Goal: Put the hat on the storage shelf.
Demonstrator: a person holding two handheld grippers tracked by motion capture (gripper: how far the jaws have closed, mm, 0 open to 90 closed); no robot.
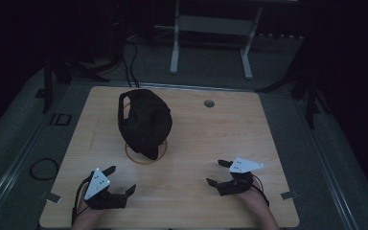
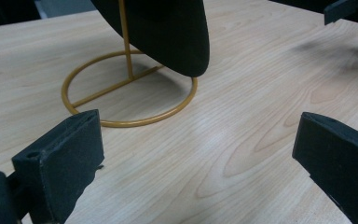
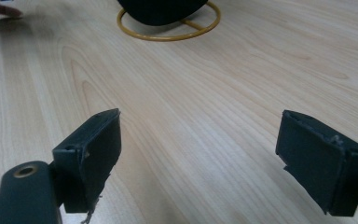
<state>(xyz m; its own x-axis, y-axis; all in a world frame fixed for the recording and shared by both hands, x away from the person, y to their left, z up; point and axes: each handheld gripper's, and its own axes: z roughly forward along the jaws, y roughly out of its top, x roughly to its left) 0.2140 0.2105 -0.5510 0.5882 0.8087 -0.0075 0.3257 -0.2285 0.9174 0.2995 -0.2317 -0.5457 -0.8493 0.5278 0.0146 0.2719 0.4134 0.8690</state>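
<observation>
Nearest the high camera, my left gripper (image 1: 122, 179) sits at about seven o'clock on the table (image 1: 211, 139), its jaws spread wide with nothing between them. My right gripper (image 1: 219, 173) rests at about five o'clock, likewise released and empty. In each gripper view the two black jaws stand far apart over bare wood grain.

The thing I am after is the black cap (image 1: 145, 122), perched on a yellow wire stand (image 1: 133, 158) at roughly eleven o'clock from the table's middle, well apart from both grippers. From the left gripper view the cap (image 2: 168, 32) hangs over the stand's ring base (image 2: 130, 122), the upright rod running up under it. A small round hole (image 1: 209, 103) lies near the far edge at one o'clock.

I judge the work as not yet begun: the cap is untouched on its stand, so reaching, gripping and lifting it all remain.
</observation>
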